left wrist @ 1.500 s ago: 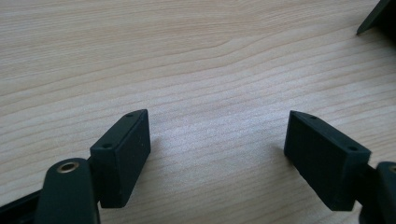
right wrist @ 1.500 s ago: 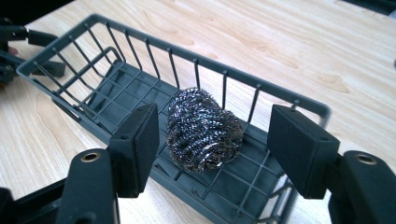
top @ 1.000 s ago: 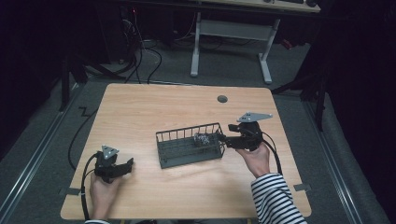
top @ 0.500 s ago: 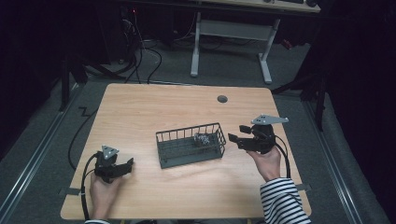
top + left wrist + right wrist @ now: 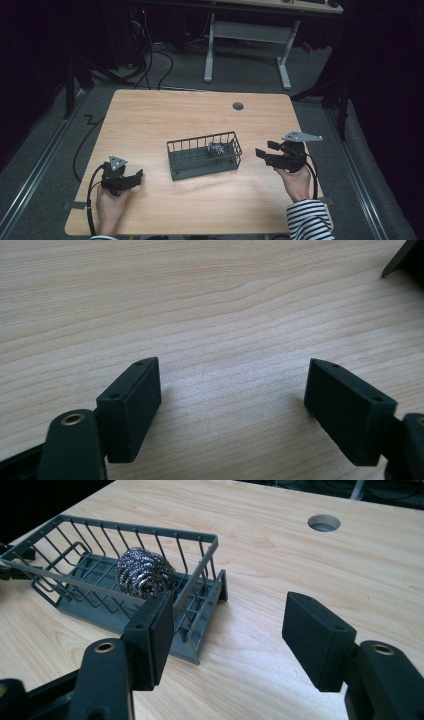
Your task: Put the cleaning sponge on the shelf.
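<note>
Wooden bench (image 5: 150, 120), wire basket (image 5: 204, 155) at centre holding steel scourer (image 5: 145, 572) in its right end, left tool (image 5: 131, 178) near-left, jaws apart, right tool (image 5: 263, 153) just right of basket, jaws apart, both empty.

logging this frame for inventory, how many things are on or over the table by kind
wire basket: 1
steel wool scrubber, lying inside the basket: 1
handheld grippers, left gripper and right gripper, both open with nothing between the jaws: 2
total: 4
</note>
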Demonstrator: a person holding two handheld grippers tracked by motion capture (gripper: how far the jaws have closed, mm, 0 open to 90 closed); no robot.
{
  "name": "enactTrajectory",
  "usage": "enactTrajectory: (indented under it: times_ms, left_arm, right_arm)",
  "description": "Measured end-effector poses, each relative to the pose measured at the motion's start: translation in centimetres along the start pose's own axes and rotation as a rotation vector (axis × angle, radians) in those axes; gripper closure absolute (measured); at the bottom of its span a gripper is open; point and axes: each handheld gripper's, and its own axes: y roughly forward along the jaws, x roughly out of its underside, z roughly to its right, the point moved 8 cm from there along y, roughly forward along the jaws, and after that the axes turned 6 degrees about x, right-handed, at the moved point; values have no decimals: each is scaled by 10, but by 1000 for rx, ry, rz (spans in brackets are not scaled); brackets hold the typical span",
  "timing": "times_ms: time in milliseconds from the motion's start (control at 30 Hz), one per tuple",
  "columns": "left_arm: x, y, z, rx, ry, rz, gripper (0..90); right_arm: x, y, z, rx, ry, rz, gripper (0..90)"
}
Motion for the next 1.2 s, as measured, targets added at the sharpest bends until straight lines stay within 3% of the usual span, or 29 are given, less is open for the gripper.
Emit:
enactTrajectory:
  times_ms: [367, 667, 1200]
  left_arm:
    - [0, 0, 0, 0, 0, 0, 231]
    - [0, 0, 0, 0, 0, 0, 231]
    - [0, 0, 0, 0, 0, 0, 230]
  right_arm:
    - [25, -5, 16, 31, 51, 2, 378]
    - [63, 0, 34, 61, 126, -14, 378]
    - [99, 13, 41, 95, 165, -58, 378]
